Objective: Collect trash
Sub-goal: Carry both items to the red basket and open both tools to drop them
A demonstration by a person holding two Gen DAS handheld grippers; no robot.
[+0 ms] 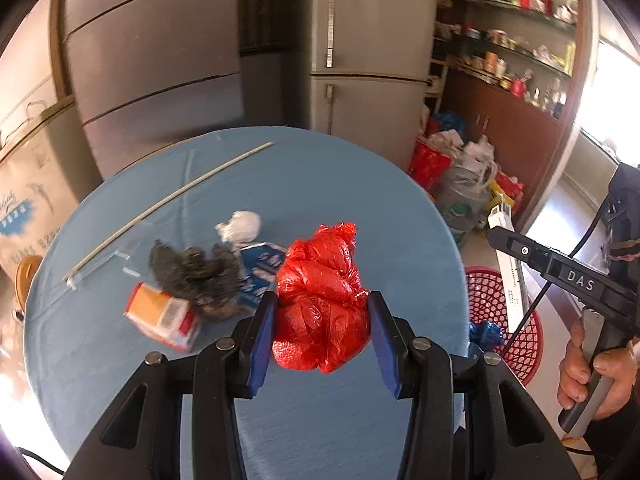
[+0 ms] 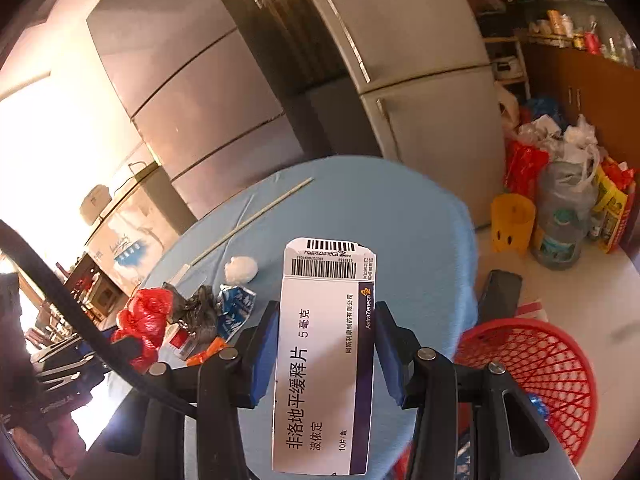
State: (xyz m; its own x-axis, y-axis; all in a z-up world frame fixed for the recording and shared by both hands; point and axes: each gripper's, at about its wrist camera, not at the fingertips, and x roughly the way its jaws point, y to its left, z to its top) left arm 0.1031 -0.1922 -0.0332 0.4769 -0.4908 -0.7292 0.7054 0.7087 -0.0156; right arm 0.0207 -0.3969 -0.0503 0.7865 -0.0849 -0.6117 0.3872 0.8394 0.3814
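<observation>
Two grips: left gripper (image 1: 322, 312) clamps red bag (image 1: 320, 296); right gripper (image 2: 326, 328) clamps medicine box (image 2: 326, 352).

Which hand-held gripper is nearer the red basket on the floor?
Right. The right hand-held gripper is beside the red basket, by the table edge; the left hand-held gripper is over the table.

Both wrist views over table (image 1: 360, 184)
</observation>
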